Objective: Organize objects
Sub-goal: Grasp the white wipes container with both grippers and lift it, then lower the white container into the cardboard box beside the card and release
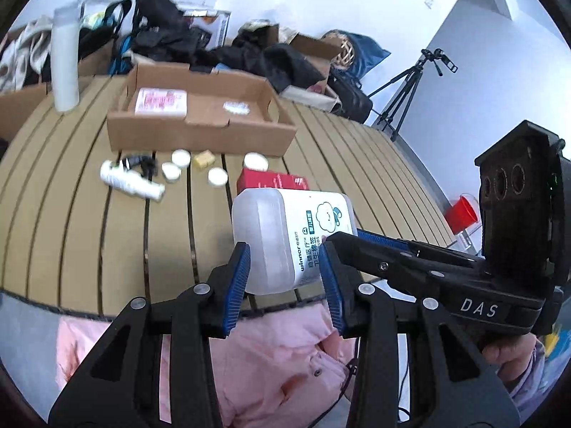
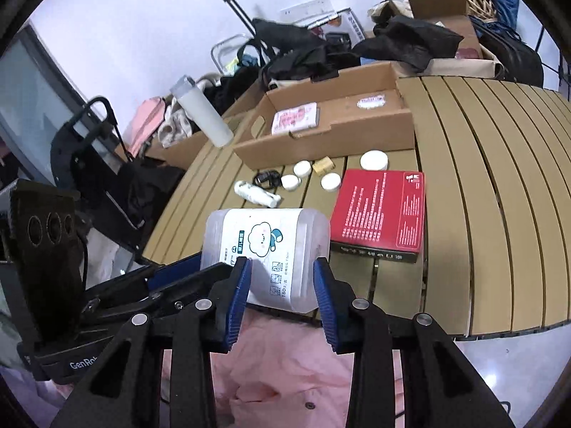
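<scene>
So both my grippers are clamped on the same translucent plastic tub (image 1: 285, 239): left gripper (image 1: 283, 278) and right gripper (image 2: 282, 292), jaws partway closed, pads pressing its sides. It's lifted over the near edge of the slatted worktop (image 2: 481, 214), just beside the red box (image 2: 380, 210). Farther back, the cardboard tray (image 1: 200, 132) holds a pink packet (image 1: 161, 101) and a small white packet (image 1: 235, 107). Can't see inside the tub.
</scene>
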The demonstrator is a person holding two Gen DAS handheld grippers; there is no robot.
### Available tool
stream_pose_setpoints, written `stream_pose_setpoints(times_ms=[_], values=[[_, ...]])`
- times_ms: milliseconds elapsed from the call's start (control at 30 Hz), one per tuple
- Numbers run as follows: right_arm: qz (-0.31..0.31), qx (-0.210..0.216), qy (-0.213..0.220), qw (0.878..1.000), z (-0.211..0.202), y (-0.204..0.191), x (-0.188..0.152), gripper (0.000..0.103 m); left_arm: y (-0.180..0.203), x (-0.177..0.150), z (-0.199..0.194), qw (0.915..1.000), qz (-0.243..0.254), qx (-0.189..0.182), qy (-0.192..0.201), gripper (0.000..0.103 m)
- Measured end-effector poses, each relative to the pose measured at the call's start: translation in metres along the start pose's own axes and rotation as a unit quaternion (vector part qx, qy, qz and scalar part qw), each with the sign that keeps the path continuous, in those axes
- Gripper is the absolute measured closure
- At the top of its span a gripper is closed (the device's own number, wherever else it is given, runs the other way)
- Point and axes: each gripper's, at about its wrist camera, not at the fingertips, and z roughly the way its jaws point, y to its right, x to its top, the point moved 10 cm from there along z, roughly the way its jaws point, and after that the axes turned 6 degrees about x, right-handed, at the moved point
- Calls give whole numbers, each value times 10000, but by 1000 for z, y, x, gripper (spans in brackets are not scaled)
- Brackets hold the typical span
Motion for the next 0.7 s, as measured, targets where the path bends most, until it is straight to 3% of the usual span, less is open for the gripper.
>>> stream_pose_setpoints(times_ms=[167, 333, 500, 600, 700], values=[[-165, 31, 234, 9996, 3, -7, 43, 64, -2, 41, -2, 9989, 329, 148, 287, 69], [-279, 160, 526, 9981, 19, -13, 129, 64, -22, 128, 14, 9978, 544, 82, 377, 69], [-202, 238, 322, 9990, 68, -7, 203, 64, -60, 180, 57, 9995, 322, -29, 19, 69], [-128, 231, 43, 9996, 113, 3, 220, 64, -93, 191, 93, 9996, 120, 51, -263, 69], [58, 237, -330, 9992, 166, 21, 216, 64, -130, 180, 136, 9973, -140, 147, -711, 69]])
